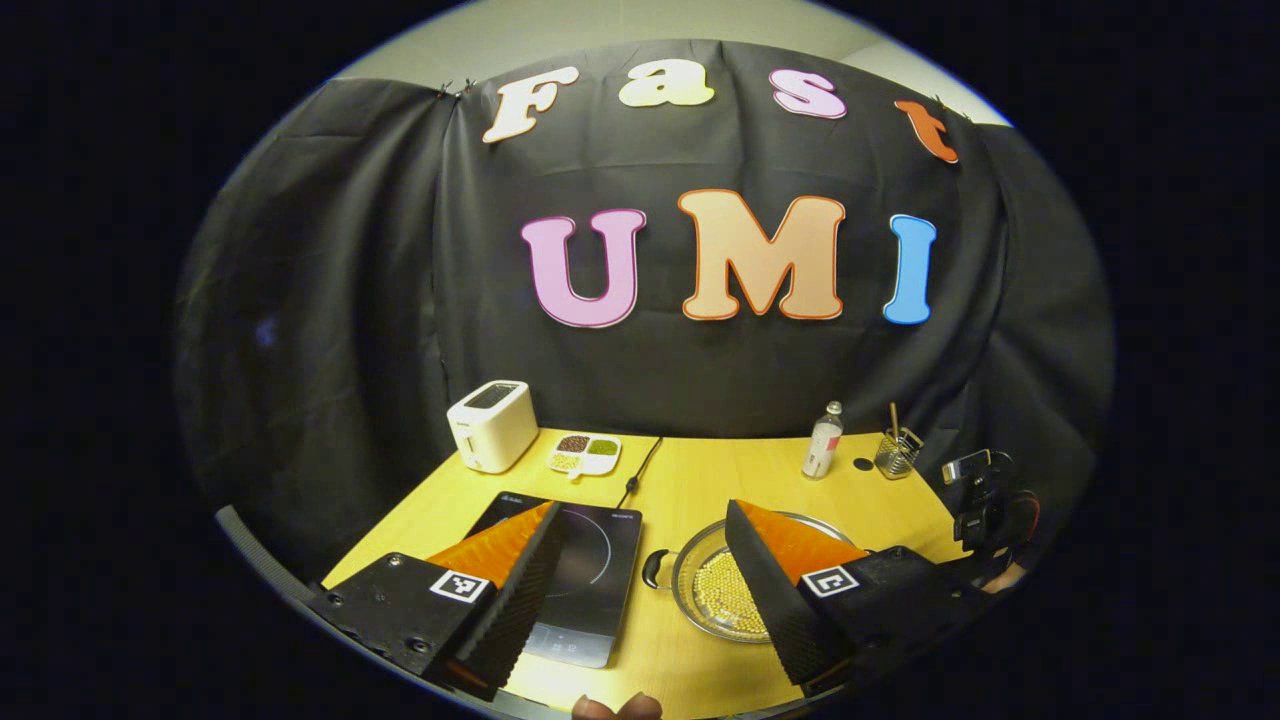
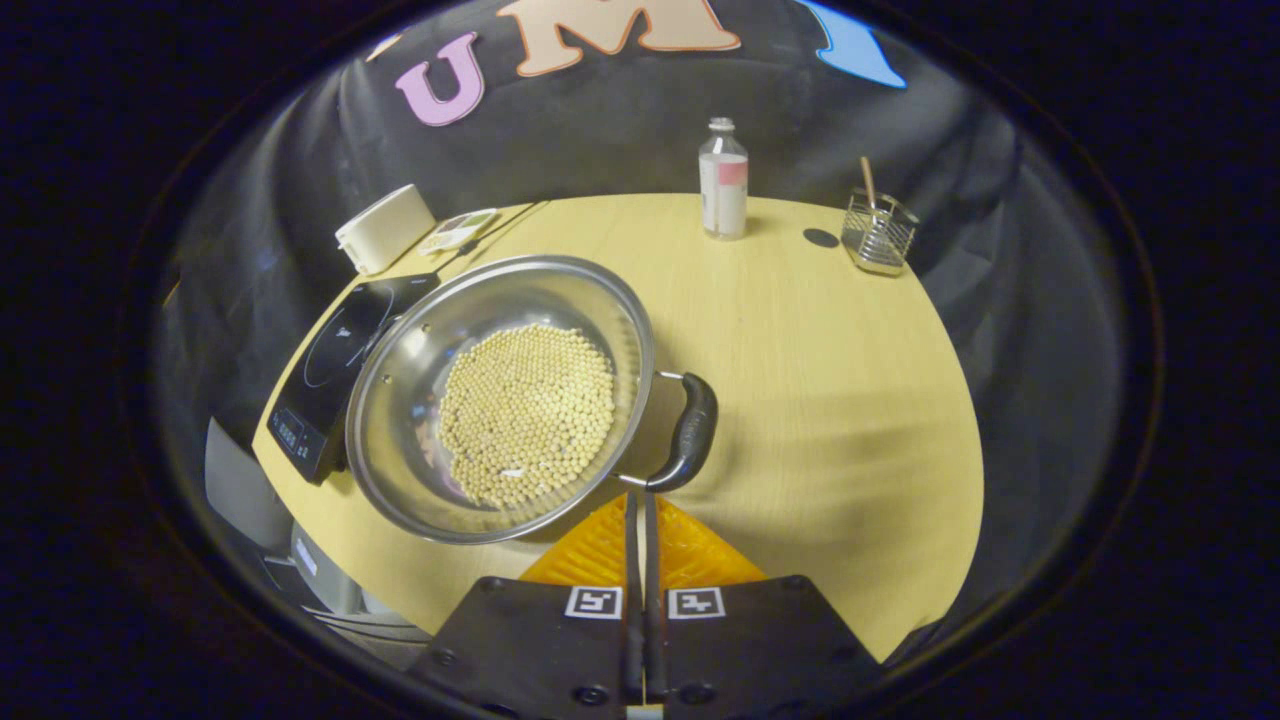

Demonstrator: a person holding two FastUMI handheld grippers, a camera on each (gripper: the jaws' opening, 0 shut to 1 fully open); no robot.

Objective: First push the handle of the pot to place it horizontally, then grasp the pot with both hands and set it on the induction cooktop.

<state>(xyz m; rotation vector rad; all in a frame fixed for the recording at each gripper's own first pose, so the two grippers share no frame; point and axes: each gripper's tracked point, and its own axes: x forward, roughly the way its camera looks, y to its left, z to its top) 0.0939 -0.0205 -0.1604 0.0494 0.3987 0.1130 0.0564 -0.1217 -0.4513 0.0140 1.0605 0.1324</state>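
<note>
Your closed right gripper (image 2: 640,500) met the pot (image 2: 500,395) handle (image 2: 690,432); left gripper (image 1: 640,580) gaped; nudging low and slowly looked wisest.

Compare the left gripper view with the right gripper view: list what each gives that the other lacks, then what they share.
Left gripper view: the left tool, open, its fingers spread over cooktop and pot; a fingertip at the bottom edge; a dark device at the table's right edge.
Right gripper view: the right tool, shut, its tips at the pot's right handle; the pot's whole inside.
Shared: pot, cooktop, toaster, dish, bottle, holder, table.
</note>
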